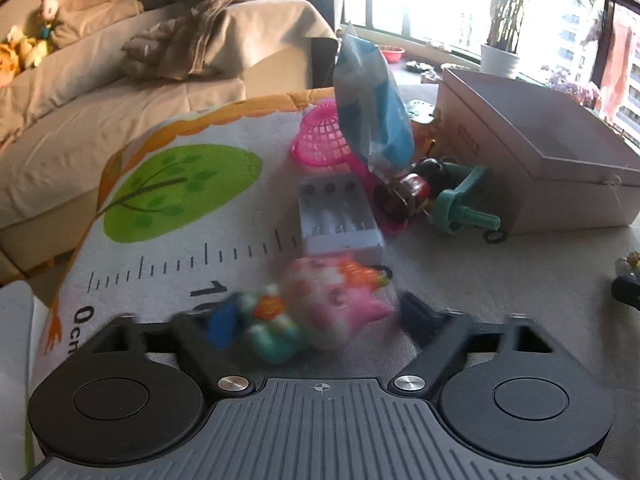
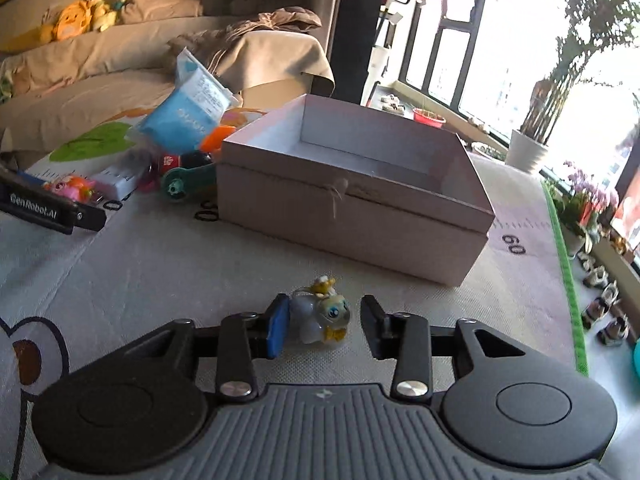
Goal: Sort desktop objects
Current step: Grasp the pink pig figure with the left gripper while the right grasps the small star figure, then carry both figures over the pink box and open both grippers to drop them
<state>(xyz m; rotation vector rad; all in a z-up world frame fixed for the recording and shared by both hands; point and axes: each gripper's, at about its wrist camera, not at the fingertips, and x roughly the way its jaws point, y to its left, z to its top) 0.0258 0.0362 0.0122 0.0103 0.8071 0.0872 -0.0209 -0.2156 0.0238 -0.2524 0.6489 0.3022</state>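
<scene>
A pink toy (image 1: 340,304) with orange and teal parts lies blurred on the printed mat (image 1: 168,208), and it fills the gap of my left gripper (image 1: 320,316). Both pads look pressed against its sides. In the right wrist view a small white figure (image 2: 320,316) with a blue eye and yellow trim stands on the mat between the fingers of my right gripper (image 2: 324,326). The blue left pad (image 2: 278,328) touches it, while the right finger stands clear of it. An open pale cardboard box (image 2: 352,220) sits just beyond.
Left of the box (image 1: 540,168) lies a heap: a white battery charger (image 1: 340,216), a pink mesh basket (image 1: 324,136), a blue-and-white bag (image 1: 372,108), a red round toy (image 1: 412,188) and a teal toy (image 1: 460,200). A bed stands behind, with potted plants by the window.
</scene>
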